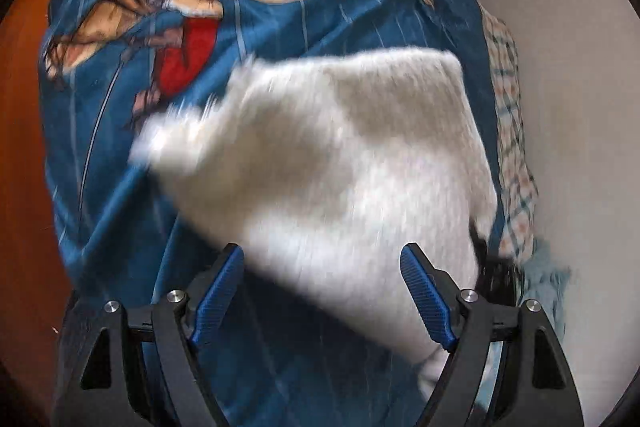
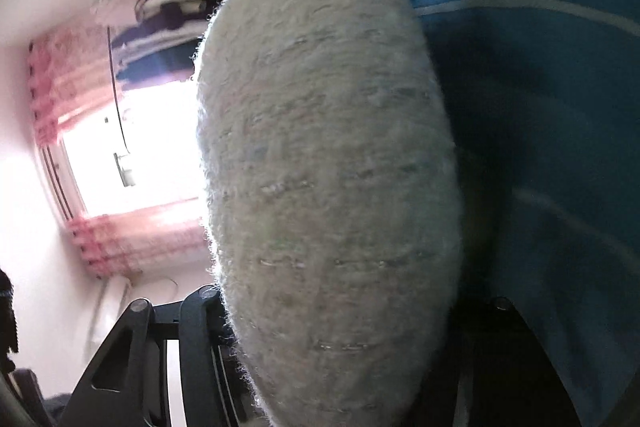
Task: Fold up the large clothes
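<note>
A white fuzzy sweater (image 1: 340, 155) lies folded on a blue printed bedsheet (image 1: 132, 211). My left gripper (image 1: 322, 251) hovers over the sweater's near edge, its blue pads (image 1: 218, 291) spread wide and pressing on nothing. A dark part (image 1: 490, 267) touches the sweater's right edge. In the right wrist view the sweater (image 2: 328, 167) bulges up as a thick rounded fold that fills the middle. It runs between the two sides of my right gripper (image 2: 352, 295) and hides both fingertips, so only the black frame (image 2: 132, 359) shows.
An orange-brown wooden board (image 1: 24, 147) borders the bed on the left, a white wall (image 1: 580, 87) on the right. A checked cloth (image 1: 512, 147) and a light blue cloth (image 1: 548, 283) lie along the wall. A bright window with pink curtains (image 2: 120, 239) and stacked clothes (image 2: 168, 15) stand behind.
</note>
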Action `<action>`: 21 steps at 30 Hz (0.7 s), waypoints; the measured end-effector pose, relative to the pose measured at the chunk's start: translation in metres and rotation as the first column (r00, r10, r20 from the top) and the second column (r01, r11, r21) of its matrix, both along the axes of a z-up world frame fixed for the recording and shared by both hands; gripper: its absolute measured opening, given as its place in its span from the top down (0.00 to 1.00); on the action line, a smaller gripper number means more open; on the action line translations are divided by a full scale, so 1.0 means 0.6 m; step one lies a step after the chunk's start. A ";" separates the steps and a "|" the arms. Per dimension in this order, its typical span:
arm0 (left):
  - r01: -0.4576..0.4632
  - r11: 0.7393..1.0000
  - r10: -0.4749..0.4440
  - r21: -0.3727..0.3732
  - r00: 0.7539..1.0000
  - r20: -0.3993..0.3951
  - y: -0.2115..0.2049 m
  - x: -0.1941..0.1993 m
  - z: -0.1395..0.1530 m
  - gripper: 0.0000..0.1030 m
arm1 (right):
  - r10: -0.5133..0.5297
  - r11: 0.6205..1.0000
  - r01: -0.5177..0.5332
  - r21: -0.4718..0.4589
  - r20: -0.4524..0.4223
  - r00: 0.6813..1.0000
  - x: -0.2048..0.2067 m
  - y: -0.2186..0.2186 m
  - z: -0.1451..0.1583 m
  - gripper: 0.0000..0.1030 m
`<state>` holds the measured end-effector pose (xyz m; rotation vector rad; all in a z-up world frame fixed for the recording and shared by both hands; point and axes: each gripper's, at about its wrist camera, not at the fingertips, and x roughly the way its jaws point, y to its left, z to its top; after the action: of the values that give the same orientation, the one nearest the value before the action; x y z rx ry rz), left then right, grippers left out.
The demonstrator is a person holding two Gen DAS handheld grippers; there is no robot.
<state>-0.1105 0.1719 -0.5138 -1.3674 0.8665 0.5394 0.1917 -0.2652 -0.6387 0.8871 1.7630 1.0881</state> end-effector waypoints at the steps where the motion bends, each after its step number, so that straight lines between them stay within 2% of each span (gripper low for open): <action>1: 0.007 1.000 -0.007 -0.016 1.000 0.011 -0.003 0.002 -0.010 0.24 | -0.007 1.000 0.007 0.001 -0.005 1.000 -0.003 0.002 0.000 0.44; 3: -0.009 0.999 0.010 -0.042 1.000 0.017 0.004 0.012 -0.036 0.24 | -0.028 1.000 0.028 0.002 -0.024 0.999 -0.009 0.001 -0.004 0.44; 5: -0.060 0.995 0.064 -0.073 0.997 0.052 0.023 0.026 -0.066 0.24 | -0.045 0.999 0.045 0.006 -0.036 0.998 -0.014 0.000 -0.011 0.44; 8: -0.179 0.976 0.189 -0.125 0.979 0.075 0.059 0.052 -0.095 0.24 | -0.064 0.998 0.065 0.018 -0.046 0.997 -0.018 0.011 -0.016 0.45; 10: -0.223 0.961 0.242 -0.163 0.964 0.110 0.074 0.064 -0.091 0.24 | -0.086 0.995 0.088 0.037 -0.049 0.995 -0.021 0.015 -0.014 0.45; 12: -0.182 0.979 0.193 -0.095 0.973 0.129 0.083 0.085 -0.066 0.27 | -0.102 0.993 0.105 0.060 -0.046 0.994 -0.018 0.009 -0.014 0.45; 14: -0.132 0.991 0.135 -0.032 0.982 0.133 0.095 0.109 -0.048 0.49 | -0.129 0.987 0.132 0.088 -0.038 0.991 -0.006 0.009 -0.001 0.45; 16: -0.098 0.995 0.098 -0.013 0.984 0.148 0.111 0.139 -0.039 0.59 | -0.148 0.984 0.150 0.099 -0.020 0.989 0.012 0.017 0.010 0.45; 19: -0.044 0.999 0.039 0.027 0.985 0.170 0.134 0.202 -0.014 0.60 | -0.184 0.976 0.181 0.121 0.007 0.983 0.047 0.031 0.030 0.45; 21: 0.017 0.999 -0.024 0.036 0.976 0.215 0.148 0.254 0.003 0.60 | -0.217 0.967 0.211 0.145 0.024 0.976 0.086 0.027 0.047 0.46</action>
<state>0.0418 0.2605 -0.5118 -1.3564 0.6910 0.3800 0.2431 -0.2493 -0.6107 1.1084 1.5311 1.0899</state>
